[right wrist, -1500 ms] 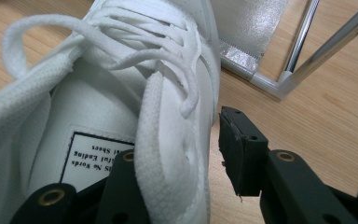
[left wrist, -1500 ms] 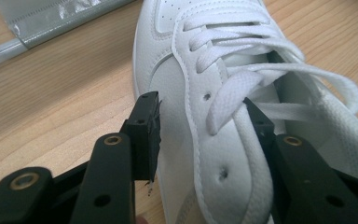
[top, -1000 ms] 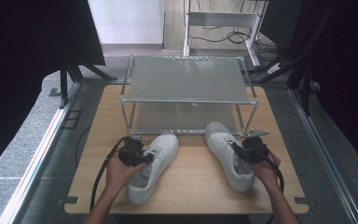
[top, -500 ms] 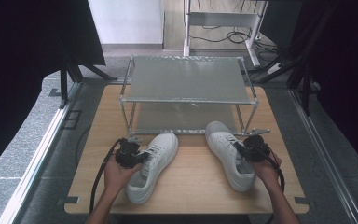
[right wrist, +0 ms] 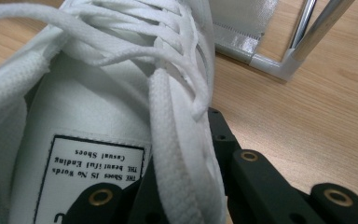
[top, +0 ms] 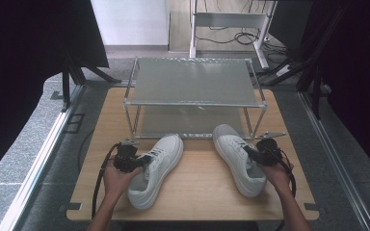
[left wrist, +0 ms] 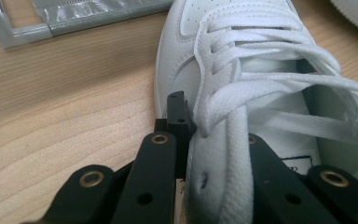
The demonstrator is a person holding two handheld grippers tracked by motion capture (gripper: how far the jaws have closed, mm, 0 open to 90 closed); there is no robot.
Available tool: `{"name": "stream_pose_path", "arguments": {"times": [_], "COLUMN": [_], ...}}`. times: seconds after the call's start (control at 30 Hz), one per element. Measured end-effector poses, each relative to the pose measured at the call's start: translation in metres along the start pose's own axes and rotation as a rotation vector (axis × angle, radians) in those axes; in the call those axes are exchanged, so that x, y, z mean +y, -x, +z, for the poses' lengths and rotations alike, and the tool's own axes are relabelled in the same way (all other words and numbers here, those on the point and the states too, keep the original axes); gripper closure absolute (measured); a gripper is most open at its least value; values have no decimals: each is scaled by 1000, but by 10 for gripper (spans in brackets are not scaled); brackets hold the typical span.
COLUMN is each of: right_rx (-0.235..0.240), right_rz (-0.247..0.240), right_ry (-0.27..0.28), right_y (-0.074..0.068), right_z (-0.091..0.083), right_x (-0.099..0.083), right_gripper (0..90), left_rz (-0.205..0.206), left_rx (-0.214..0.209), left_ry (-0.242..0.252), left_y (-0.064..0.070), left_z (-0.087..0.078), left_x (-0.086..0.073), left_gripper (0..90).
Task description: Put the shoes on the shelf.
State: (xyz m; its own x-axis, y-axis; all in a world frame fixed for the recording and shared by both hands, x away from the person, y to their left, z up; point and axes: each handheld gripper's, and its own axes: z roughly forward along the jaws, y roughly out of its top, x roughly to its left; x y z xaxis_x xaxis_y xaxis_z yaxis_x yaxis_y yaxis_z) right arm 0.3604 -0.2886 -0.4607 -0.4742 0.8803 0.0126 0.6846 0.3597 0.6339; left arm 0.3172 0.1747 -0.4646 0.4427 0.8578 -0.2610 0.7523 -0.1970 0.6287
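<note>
Two white lace-up sneakers lie on the wooden table point(top: 197, 192), toes toward a metal rack. My left gripper point(top: 142, 160) is shut on the left sneaker point(top: 155, 169) at its side wall by the laces. In the left gripper view the gripper point(left wrist: 209, 144) has one jaw outside the sneaker point(left wrist: 242, 28) and one inside it. My right gripper point(top: 250, 153) is shut on the right sneaker point(top: 238, 159). In the right gripper view the gripper point(right wrist: 186, 140) pinches the sneaker's point(right wrist: 98, 126) wall beside the tongue label.
A two-shelf metal rack point(top: 192, 82) stands at the back half of the table, its lower shelf point(top: 192, 120) just beyond the shoe toes. A rack leg point(right wrist: 307, 28) rises close to the right sneaker. Dark curtains and grey floor surround the table.
</note>
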Motion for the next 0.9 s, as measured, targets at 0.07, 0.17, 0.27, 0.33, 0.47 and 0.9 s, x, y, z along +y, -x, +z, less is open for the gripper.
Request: {"name": "stream_pose_path", "arguments": {"times": [0.07, 0.17, 0.27, 0.33, 0.47, 0.9], "right_rx": [16, 49, 94, 93, 112, 284], "right_rz": [11, 44, 59, 50, 63, 183], "right_ry": [12, 21, 42, 59, 87, 256], "right_y": [2, 7, 10, 8, 7, 11], "right_z": [0, -1, -2, -4, -11, -38], "right_x": [-1, -2, -3, -4, -4, -15], "right_gripper": [862, 863, 864, 863, 863, 863], "left_rz": [-17, -53, -73, -77, -79, -108], "left_rx": [-17, -50, -97, -117, -156, -247], "left_ry": [12, 31, 46, 57, 90, 225], "left_y": [-4, -10, -13, -12, -11, -8], "left_z": [-1, -1, -2, -4, -11, -44], "left_x": [-1, -3, -4, -3, -2, -3], "left_gripper": [842, 844, 844, 844, 844, 844]}}
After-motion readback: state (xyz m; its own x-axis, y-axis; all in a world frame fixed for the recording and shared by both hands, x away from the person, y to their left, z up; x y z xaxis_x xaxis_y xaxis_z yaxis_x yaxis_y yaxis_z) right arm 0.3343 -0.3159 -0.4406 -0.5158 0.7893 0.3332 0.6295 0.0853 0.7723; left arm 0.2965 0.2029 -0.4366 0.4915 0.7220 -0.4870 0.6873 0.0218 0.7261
